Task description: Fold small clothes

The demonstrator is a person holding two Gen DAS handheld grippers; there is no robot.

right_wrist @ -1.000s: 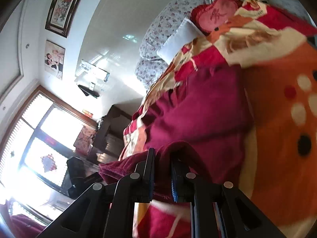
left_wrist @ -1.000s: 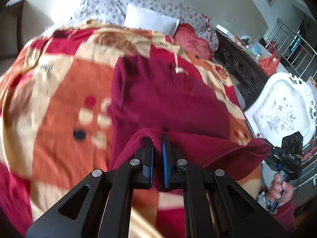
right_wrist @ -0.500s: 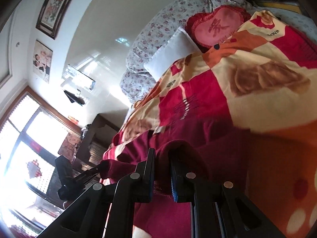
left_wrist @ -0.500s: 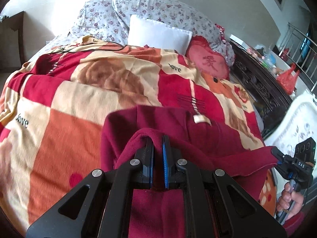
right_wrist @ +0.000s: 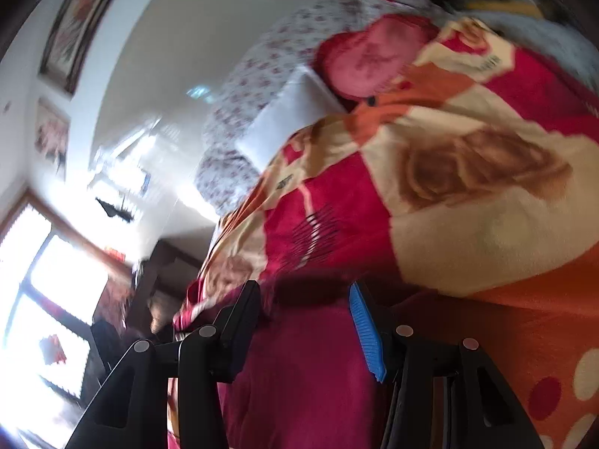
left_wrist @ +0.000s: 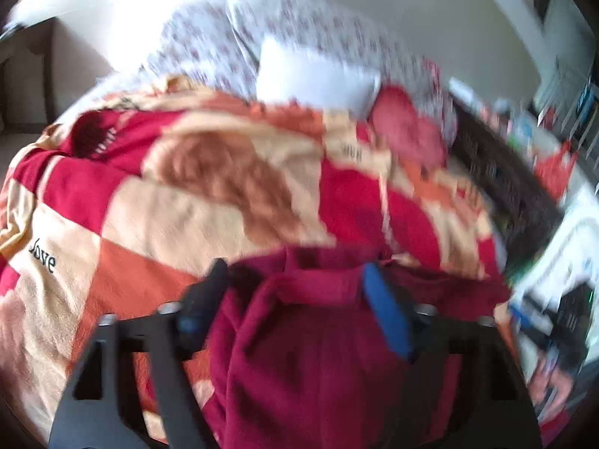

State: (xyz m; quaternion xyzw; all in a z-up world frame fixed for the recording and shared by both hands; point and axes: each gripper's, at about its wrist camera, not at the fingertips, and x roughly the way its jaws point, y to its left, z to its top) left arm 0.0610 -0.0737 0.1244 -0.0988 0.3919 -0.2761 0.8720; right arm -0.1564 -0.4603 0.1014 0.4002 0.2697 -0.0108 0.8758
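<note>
On the patterned blanket lies the dark red garment, bunched between both tools. Left gripper and right gripper point low over it, fingers spread wide, pinching nothing.

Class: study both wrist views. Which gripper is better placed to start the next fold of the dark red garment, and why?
Neither clearly: left gripper and right gripper both stand open over the dark red garment, holding nothing.
</note>
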